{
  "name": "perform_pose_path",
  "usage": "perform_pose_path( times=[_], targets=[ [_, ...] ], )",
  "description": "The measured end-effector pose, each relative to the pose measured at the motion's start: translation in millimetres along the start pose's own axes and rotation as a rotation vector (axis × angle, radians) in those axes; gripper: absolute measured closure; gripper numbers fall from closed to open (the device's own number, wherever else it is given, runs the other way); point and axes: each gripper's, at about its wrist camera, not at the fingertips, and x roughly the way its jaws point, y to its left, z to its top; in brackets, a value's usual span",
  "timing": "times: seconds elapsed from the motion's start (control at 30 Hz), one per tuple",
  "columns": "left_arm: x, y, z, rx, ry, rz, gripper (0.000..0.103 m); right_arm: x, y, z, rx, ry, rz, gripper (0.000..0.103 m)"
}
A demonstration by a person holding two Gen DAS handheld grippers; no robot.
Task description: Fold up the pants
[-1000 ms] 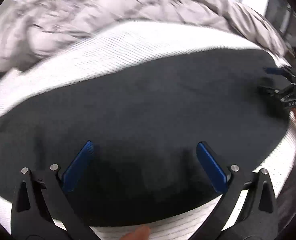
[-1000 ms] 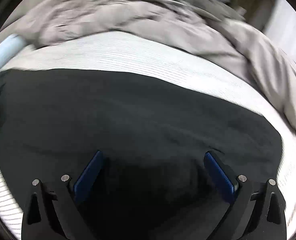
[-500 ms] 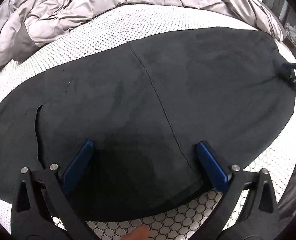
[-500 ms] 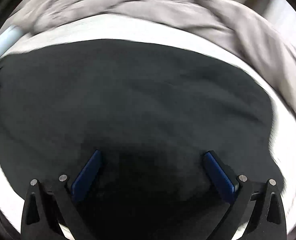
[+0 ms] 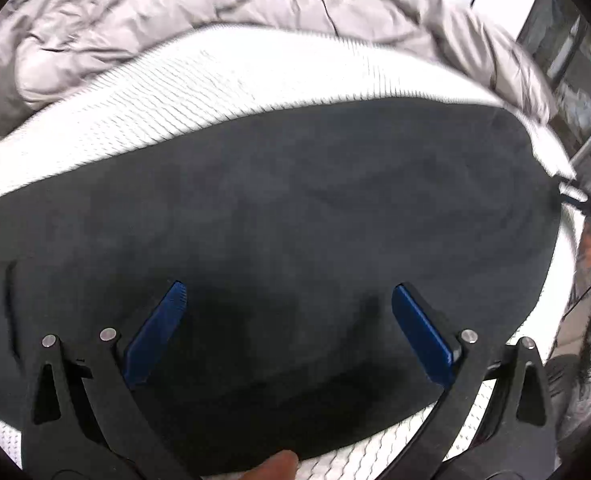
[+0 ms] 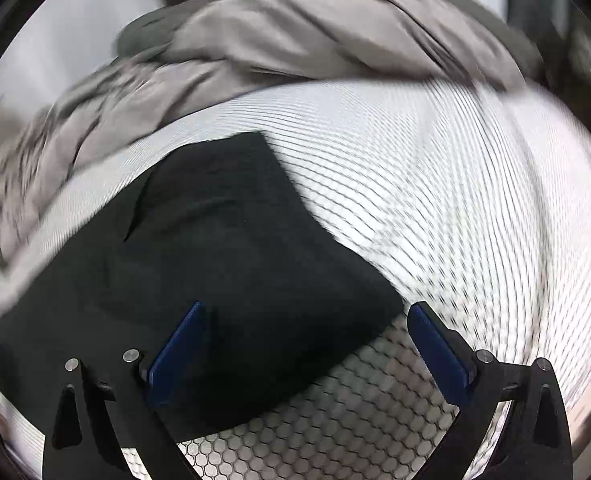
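Through the left camera I see my left gripper [image 5: 287, 312] spread and empty above the black pants [image 5: 295, 208], lying flat on the white mattress [image 5: 215, 80]. Through the right, my right gripper [image 6: 307, 332] gapes empty over one corner of the pants; I judge more folding remains.

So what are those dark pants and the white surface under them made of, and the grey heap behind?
The pants look like soft matte black fabric, maybe brushed cotton or fleece: no shine, gentle creases. The white surface seems a knitted mattress cover, judging by its honeycomb pattern. The grey heap looks like a puffy quilted duvet, slightly sheened, deeply wrinkled.
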Motion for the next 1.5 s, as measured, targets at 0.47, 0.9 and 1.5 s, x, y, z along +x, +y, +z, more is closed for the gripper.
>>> perform_pose_path(
  times=[0.47,0.9,1.5],
  targets=[
    [20,-9,-5,0.066,0.024,0.073,0.000,-18,-18,-26,0.169,-0.066,0.214,0.091],
    [0,-19,-1,0.019,-0.025,-0.004,0.001,-31,21,16,0.067,-0.225,0.162,0.025],
    [10,-19,-20,0.128,-0.003,0.015,0.000,74,82,48,-0.163,-0.138,-0.081,0.053]
  ],
)
